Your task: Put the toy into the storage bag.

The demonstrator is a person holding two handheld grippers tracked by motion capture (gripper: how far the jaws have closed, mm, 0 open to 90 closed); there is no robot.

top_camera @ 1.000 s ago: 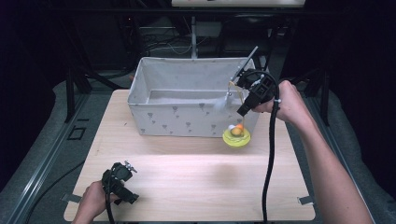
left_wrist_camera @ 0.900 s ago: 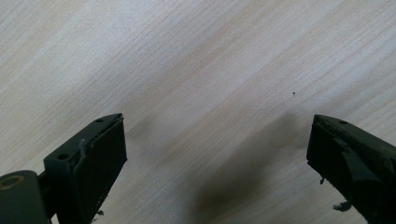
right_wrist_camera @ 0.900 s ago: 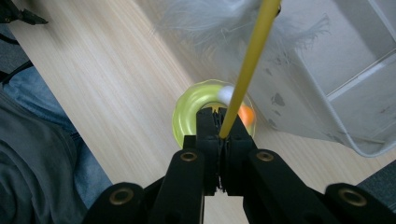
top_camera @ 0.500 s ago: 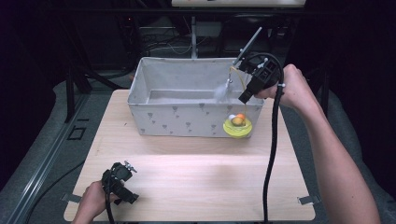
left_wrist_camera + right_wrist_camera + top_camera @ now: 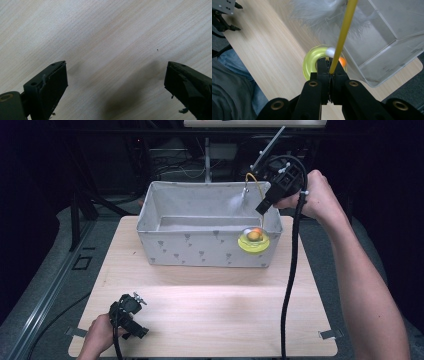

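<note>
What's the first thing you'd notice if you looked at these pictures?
The yellow stick with a fluffy white feather on it, pinched by the right gripper above the right end of the grey fabric bin. Below it hangs a bright yellow ring toy with an orange ball, by the bin's front right corner.

The setting is a laboratory-type recording station, not a home. A light wooden tabletop (image 5: 210, 320) stands inside a dark enclosure with black surroundings. Behind it, a metal frame (image 5: 80, 205) and loose cabling (image 5: 175, 167) are visible under a shelf or rack. Strips of tape (image 5: 330, 334) sit at the edges of the tabletop. A thick black cable (image 5: 290, 285) trails across the work surface. Grey flooring (image 5: 35, 285) surrounds the station.
</note>
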